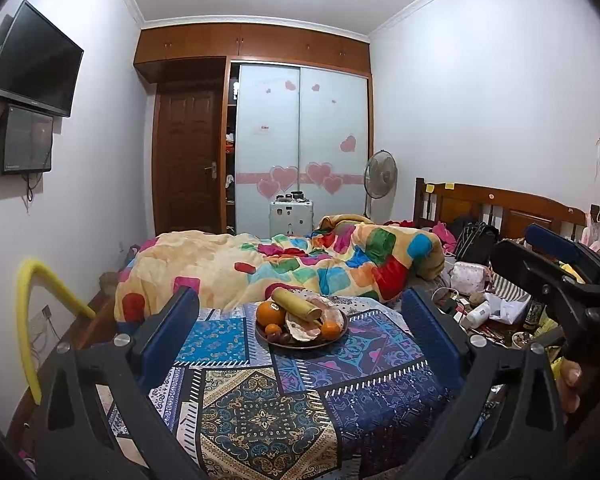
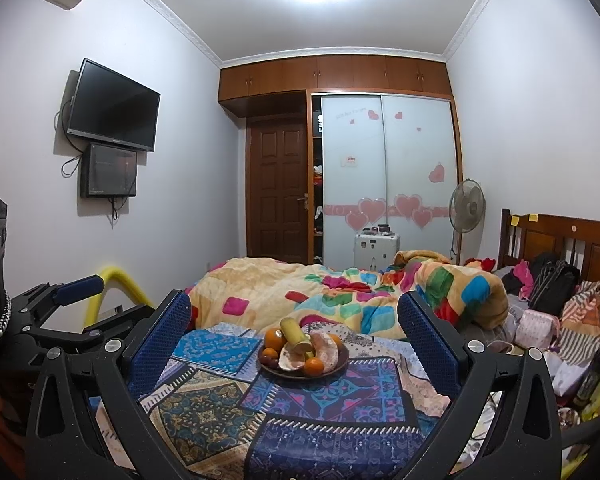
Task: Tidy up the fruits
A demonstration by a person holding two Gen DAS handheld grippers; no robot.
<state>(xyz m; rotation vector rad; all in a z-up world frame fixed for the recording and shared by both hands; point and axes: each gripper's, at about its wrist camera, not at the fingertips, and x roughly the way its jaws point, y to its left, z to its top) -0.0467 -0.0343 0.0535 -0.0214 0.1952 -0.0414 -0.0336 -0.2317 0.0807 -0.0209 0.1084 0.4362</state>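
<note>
A: Through the left wrist camera, you are holding the left gripper (image 1: pixel 300 312) above the patterned cloth (image 1: pixel 260 400), jaws spread wide and gripping nothing. The brown plate (image 1: pixel 300 345) is sitting ahead, carrying the large orange (image 1: pixel 271 314), a banana (image 1: pixel 296 304) lying across the pile, small oranges and dark round fruits.

B: So the fruits are already sitting on the plate?

A: Yes, all heaped together; whether that is sorted or waiting for sorting, I cannot tell.

B: And the right wrist camera?

A: You are keeping the right gripper (image 2: pixel 296 322) spread and empty too, facing the same plate (image 2: pixel 340 360). Whichever fruit you are reaching for, I judge the banana is resting on others, so approach slowly and close gently.
</note>
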